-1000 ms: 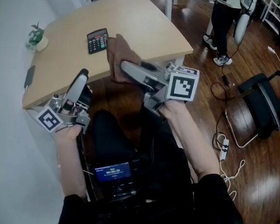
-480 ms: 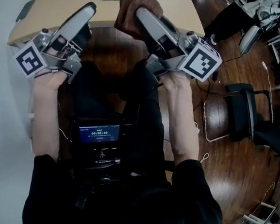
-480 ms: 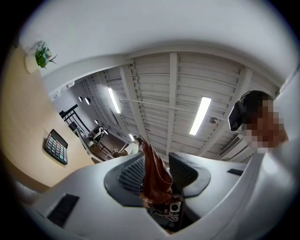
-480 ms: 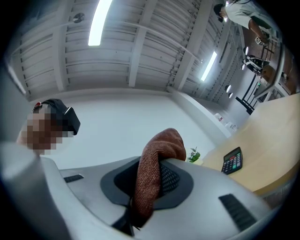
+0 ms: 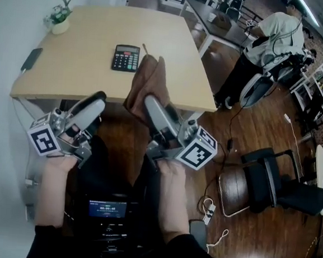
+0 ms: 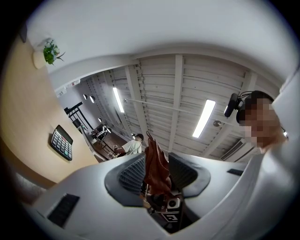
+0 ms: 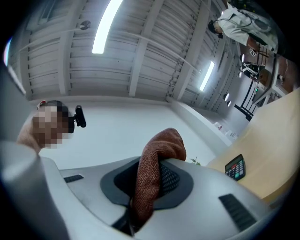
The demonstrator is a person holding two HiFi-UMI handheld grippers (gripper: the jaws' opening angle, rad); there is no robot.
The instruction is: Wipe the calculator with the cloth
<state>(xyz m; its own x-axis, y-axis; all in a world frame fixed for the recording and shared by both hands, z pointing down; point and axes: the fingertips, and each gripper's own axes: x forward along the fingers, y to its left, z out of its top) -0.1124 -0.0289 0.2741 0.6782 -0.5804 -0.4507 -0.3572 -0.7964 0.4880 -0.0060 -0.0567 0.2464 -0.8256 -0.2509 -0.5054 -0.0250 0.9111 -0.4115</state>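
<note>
On the far left corner of the wooden table (image 5: pixel 88 68) sits a small potted plant (image 5: pixel 60 18). A dark phone (image 5: pixel 31 59) lies by the left edge. Below the table's near edge, the left gripper (image 5: pixel 94 104) points upward. Its two fingers are spread apart and have just been closing a little, with nothing pinched between them. The calculator (image 5: pixel 126 57) lies flat on the table, past both grippers and apart from them. Just right of it shows the brown cloth (image 5: pixel 145 82). The right gripper (image 5: pixel 151 102) pinches the cloth tight between its fingers, and the cloth's top folds over one finger. Farther right, a person (image 5: pixel 269 37) in a light top stands by another desk. A black chair (image 5: pixel 272 183) sits on the dark wood floor.
</note>
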